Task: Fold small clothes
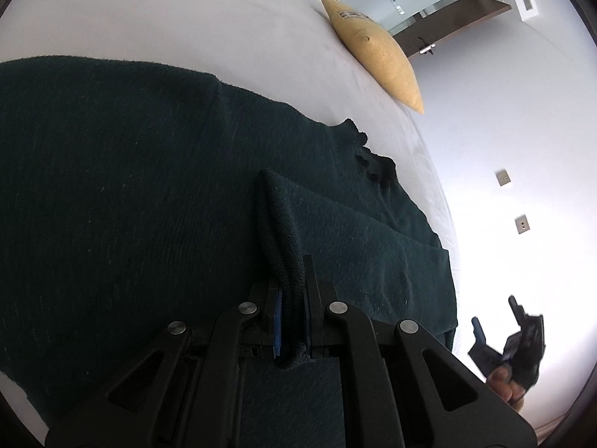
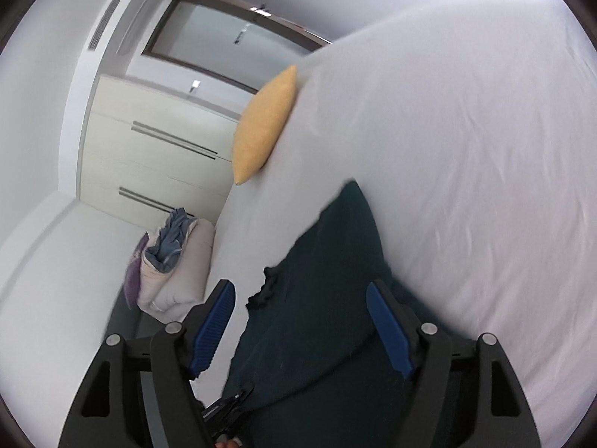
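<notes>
Left wrist view: the left gripper (image 1: 293,291) pinches a raised ridge of the dark green knit sweater (image 1: 123,194), its jaws pressed onto the fabric between the blue pads. The sweater lies spread on the white bed sheet (image 1: 194,15); its long axis runs from about 9 o'clock toward 4 o'clock, and the ruffled neckline (image 1: 373,164) lies at 1 o'clock from the fingers. A yellow cushion (image 1: 373,48) rests at 1 o'clock on the bed's far edge. The right gripper (image 1: 496,321) appears at 4 o'clock, off the sweater's edge, fingers spread and holding nothing.

Right wrist view: the blue pads (image 2: 214,326) stand wide apart, and the sweater is seen between them and at 12 o'clock. This gripper is judged free to take a second hold, the left being already on the cloth. A bundle of bedding (image 2: 171,261) sits at 9 o'clock.

Hidden: the sweater's sleeves and hem are cut off or folded under; how many layers the left gripper holds cannot be told. The right view is motion-blurred.
</notes>
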Demonstrator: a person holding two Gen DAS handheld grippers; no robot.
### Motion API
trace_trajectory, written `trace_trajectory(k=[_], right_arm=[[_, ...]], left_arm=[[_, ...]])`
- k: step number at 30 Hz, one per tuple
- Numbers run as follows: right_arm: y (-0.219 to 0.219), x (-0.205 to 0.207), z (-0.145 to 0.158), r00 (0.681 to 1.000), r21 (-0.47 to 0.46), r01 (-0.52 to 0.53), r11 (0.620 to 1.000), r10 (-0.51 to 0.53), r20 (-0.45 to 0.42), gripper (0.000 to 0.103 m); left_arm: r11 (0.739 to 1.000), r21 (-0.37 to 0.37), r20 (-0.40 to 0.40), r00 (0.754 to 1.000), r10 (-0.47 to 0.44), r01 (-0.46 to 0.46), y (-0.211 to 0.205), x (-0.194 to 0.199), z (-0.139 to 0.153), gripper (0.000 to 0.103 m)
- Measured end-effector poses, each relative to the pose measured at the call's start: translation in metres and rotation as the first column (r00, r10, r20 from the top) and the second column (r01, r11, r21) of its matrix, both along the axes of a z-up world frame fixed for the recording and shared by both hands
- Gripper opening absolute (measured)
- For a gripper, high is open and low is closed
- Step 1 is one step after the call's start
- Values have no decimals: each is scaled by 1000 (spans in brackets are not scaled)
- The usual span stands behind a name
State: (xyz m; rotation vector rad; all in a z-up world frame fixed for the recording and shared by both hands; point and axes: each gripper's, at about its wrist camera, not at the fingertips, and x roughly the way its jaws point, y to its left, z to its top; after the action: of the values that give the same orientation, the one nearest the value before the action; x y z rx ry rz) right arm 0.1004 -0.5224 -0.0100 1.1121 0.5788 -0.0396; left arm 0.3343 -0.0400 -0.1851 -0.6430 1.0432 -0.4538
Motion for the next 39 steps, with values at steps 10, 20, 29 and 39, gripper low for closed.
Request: trace_trajectory(k=[10, 20, 29, 39], right_arm=[[-23, 107, -38, 968, 0, -206, 979, 204, -144, 60], [-13, 95, -52, 929, 10, -310, 951, 305, -208, 47], [0, 20, -46, 931, 18, -313, 950, 310, -194, 44], [46, -12, 33, 960, -136, -275, 952, 264, -91, 52]], left_arm=[[1000, 22, 27, 1000, -1, 0, 3, -8, -1, 9], [1000, 18, 56, 998, -3, 2, 4, -13, -9, 10], [1000, -12, 15, 1000, -1, 1, 11, -12, -3, 10], [962, -80, 104, 958, 267, -260, 153, -114, 56, 78]])
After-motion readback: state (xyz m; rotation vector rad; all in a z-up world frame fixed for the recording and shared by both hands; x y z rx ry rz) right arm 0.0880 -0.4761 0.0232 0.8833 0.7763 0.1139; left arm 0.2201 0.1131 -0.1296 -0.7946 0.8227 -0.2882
